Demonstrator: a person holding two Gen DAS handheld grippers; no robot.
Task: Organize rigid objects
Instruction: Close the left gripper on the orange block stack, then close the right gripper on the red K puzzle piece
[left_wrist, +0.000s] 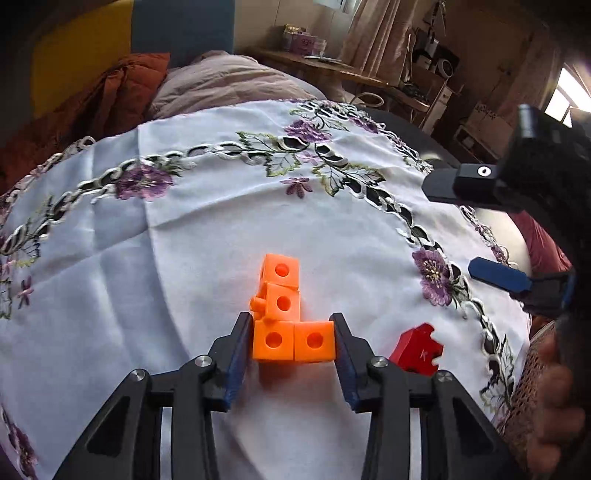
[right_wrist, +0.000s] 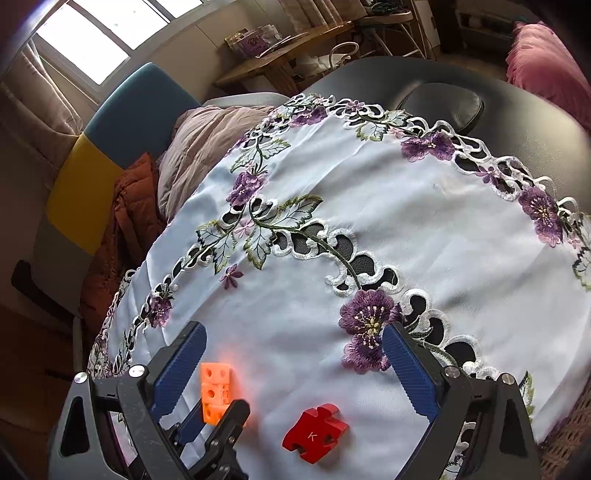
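Note:
An L-shaped cluster of orange linking cubes (left_wrist: 291, 332) lies on the white embroidered tablecloth (left_wrist: 184, 277). My left gripper (left_wrist: 291, 319) has its blue pads against both sides of the bottom two cubes and is shut on them. A red puzzle piece marked K (left_wrist: 415, 349) rests just right of it on the cloth. My right gripper (left_wrist: 448, 227) hovers at the right, jaws wide apart and empty. In the right wrist view, the right gripper (right_wrist: 293, 328) stands open above the red puzzle piece (right_wrist: 316, 432), with the orange cubes (right_wrist: 216, 391) at its lower left.
The cloth covers a dark round table (right_wrist: 517, 110). A chair with a mauve blanket (left_wrist: 221, 85) and a rust one (left_wrist: 122, 88) stands beyond the far edge. A wooden shelf (left_wrist: 332, 70) is behind. A person's hand (left_wrist: 550, 406) holds the right gripper's handle.

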